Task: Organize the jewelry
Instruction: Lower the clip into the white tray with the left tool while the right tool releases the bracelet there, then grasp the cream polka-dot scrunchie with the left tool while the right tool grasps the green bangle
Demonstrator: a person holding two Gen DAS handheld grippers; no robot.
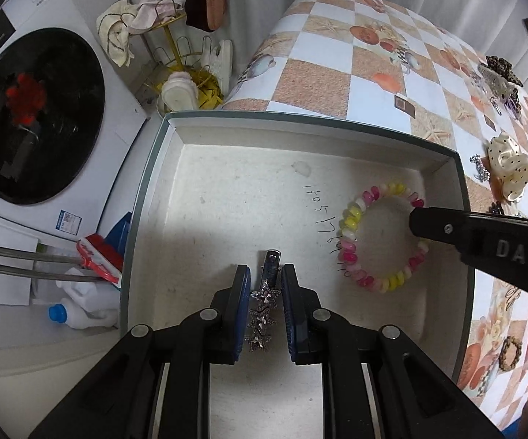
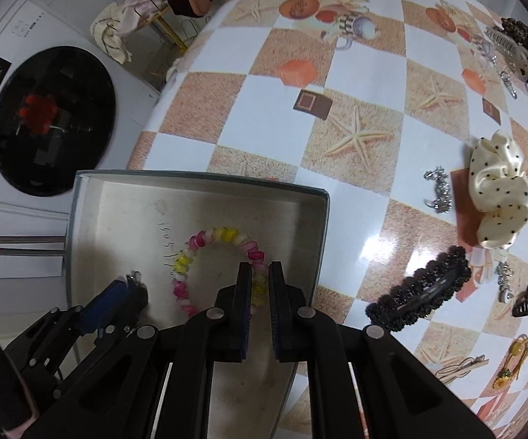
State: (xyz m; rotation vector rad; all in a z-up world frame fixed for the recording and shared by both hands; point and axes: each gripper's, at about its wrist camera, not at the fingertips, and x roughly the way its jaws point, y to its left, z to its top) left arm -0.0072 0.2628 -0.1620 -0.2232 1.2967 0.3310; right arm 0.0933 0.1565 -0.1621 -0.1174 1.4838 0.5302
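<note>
Left wrist: left claw (image 1: 266,292) clamps star hairpin (image 1: 264,301); right claw (image 2: 260,281) clamps bead bracelet (image 2: 220,237).

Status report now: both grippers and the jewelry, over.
Left gripper shut on silver star hair clip. Right gripper shut on pink-yellow beaded bracelet. Both over white box. Nothing blocking.

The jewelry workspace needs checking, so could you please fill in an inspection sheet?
Surface: table with a checked seashell-print cover.
Job's things: open box; beaded bracelet and star hair clip over its floor.
Clutter: polka-dot scrunchie, black beaded clip, claw clips and chains along the table's right side.
Grippers: left gripper shut on the star hair clip; right gripper shut on the beaded bracelet.
Cables: nothing seen.
Surroundings: washing machine, gold rack holding slippers and cloths, bottles on the floor.
</note>
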